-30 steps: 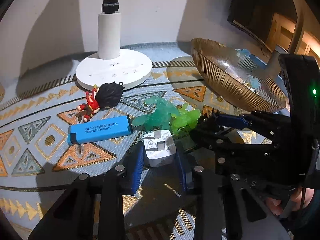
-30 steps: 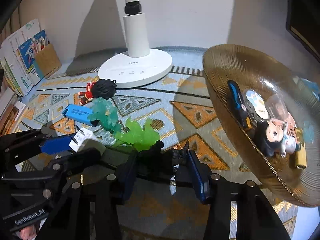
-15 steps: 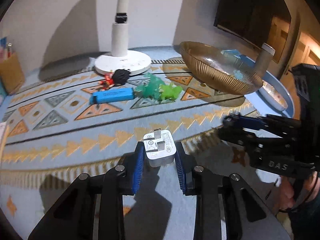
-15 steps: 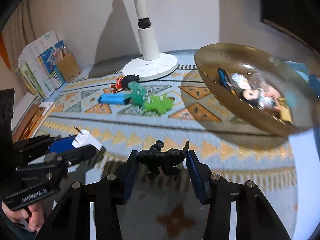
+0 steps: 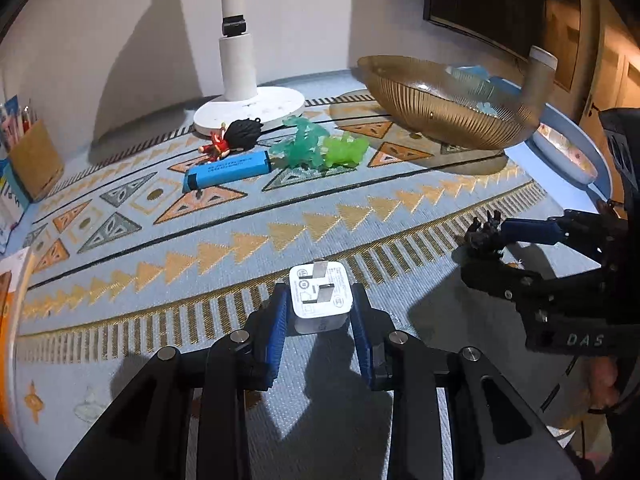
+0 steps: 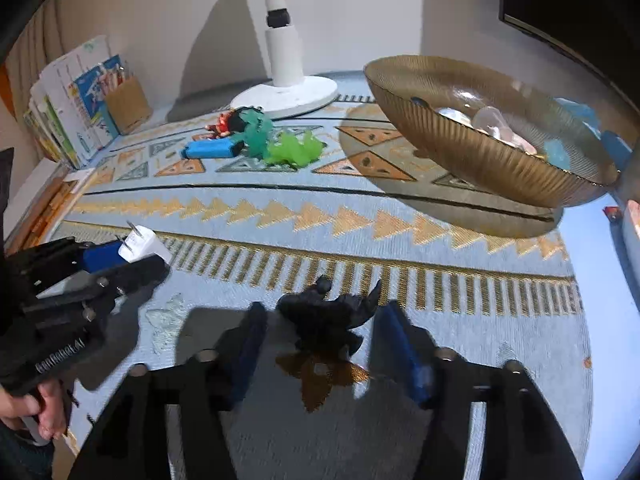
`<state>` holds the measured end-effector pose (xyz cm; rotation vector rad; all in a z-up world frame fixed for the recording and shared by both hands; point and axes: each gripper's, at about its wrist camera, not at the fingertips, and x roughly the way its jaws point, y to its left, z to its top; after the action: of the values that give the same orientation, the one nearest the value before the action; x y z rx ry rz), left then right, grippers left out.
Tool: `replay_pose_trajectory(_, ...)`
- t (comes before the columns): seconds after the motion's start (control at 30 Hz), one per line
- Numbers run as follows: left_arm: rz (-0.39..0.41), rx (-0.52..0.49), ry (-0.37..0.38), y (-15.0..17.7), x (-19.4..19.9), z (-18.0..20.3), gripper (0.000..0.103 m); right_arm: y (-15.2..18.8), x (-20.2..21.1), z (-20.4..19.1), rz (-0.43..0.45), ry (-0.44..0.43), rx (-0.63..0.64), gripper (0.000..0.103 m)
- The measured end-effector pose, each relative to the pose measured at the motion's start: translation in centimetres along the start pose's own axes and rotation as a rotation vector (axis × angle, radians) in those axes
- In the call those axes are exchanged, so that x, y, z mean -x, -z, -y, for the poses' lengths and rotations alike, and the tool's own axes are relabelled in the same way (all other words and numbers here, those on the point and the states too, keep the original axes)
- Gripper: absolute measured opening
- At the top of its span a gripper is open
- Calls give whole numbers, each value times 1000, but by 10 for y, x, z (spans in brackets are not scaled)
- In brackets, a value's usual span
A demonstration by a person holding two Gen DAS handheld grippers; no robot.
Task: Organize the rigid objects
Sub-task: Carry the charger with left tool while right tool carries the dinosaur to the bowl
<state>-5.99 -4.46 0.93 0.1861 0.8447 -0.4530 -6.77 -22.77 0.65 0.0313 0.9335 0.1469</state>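
My left gripper (image 5: 319, 294) is shut on a white plug charger (image 5: 320, 312), prongs facing up, low over the near part of the patterned mat (image 5: 360, 216). In the right wrist view the same gripper (image 6: 140, 252) and the charger (image 6: 142, 244) show at the left. My right gripper (image 6: 324, 312) has its jaws opening. A black dinosaur figure (image 6: 328, 316) lies between them, with a gap to each pad. The ribbed amber bowl (image 6: 480, 152) at the back right holds several small items.
A white lamp base (image 5: 256, 108) stands at the back. In front of it lie a red figure with black hair (image 5: 236, 138), a blue box (image 5: 228, 170) and two green figures (image 5: 320, 148). Books (image 6: 76, 108) line the left edge. A small dish (image 5: 568, 156) sits at the far right.
Both grippers have pulled back from the toy cluster to the mat's near edge. The right jaws have spread and let go of the black dinosaur. The left still grips the charger.
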Motion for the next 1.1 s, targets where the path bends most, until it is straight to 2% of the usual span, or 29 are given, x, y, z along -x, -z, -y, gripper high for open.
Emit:
replay_pose_trajectory(0.1,-31,37,29,-1,-5,-8,28,2,0,-7,0,16,27,71)
replay_pose_trajectory(0.2,-27,31,21,0,-4,-6,28,2,-3,-11,-7,46,45,69)
replay_pose_trajectory(0.27,-36,15,16,0,-6,-3,28,2,-1,-11,6,43,45,49)
replay_pose_trajectory(0.3,-36,13,12,0,-6,-3,28,2,0,-10,12,44,41,47)
replay_pose_trajectory(0.4,-34,19,11,0,-6,-4,28,2,1,-10,17,42,45,47)
replay_pose_trajectory(0.47,-39,16,16,-1,-7,-4,40,3,2,-12,22,36,56,47)
replay_pose_trajectory(0.7,-39,7,14,0,-7,-1,40,3,3,-14,28,30,61,47)
replay_pose_trajectory(0.73,-36,10,11,0,-7,-3,38,3,4,-14,30,29,61,47)
replay_pose_trajectory(0.77,-25,15,11,0,-6,-4,27,3,5,-14,35,27,63,47)
replay_pose_trajectory(0.93,43,20,5,1,6,-5,25,7,16,-22,92,50,93,47)
replay_pose_trajectory(1.1,39,38,111,-3,15,-5,25,18,31,-38,160,109,163,47)
